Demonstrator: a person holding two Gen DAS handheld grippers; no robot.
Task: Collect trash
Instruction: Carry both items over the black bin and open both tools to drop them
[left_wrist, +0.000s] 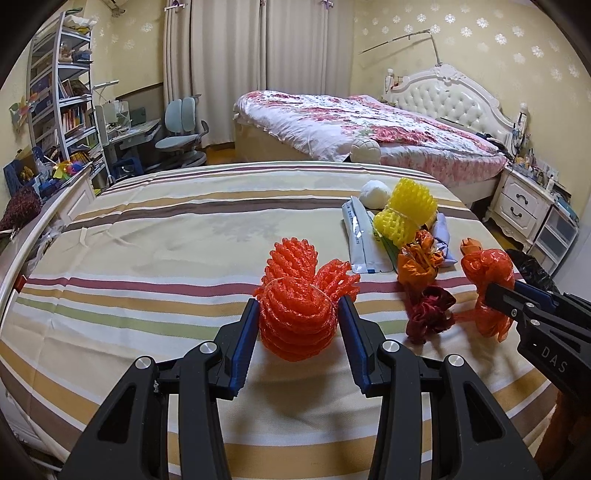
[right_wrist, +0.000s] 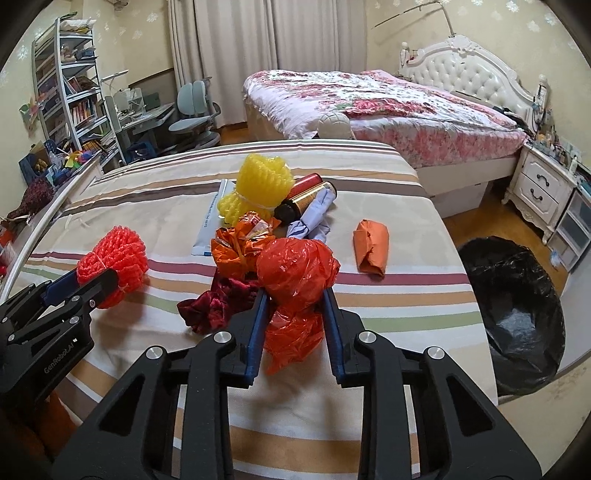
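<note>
On the striped tablecloth (left_wrist: 147, 258) sits a red-orange foam net (left_wrist: 295, 317), and my left gripper (left_wrist: 299, 306) is shut on it, blue pads pressed to both its sides. The right wrist view shows the same foam net (right_wrist: 114, 254) at the left, with the left gripper (right_wrist: 92, 284) on it. My right gripper (right_wrist: 293, 295) is shut on a crumpled red plastic bag (right_wrist: 295, 273), which bulges above the pads. From the left wrist view, that red bag (left_wrist: 487, 269) and the right gripper (left_wrist: 498, 295) are at the right edge.
More trash lies in a heap: a yellow foam net (right_wrist: 258, 184), an orange wrapper (right_wrist: 236, 251), dark red cloth (right_wrist: 218, 302), a can (right_wrist: 306, 199), lilac cloth (right_wrist: 314, 221), a white packet (left_wrist: 360, 236). Folded orange paper (right_wrist: 371, 245) lies apart. A black-lined bin (right_wrist: 517, 317) stands on the floor, right of the table.
</note>
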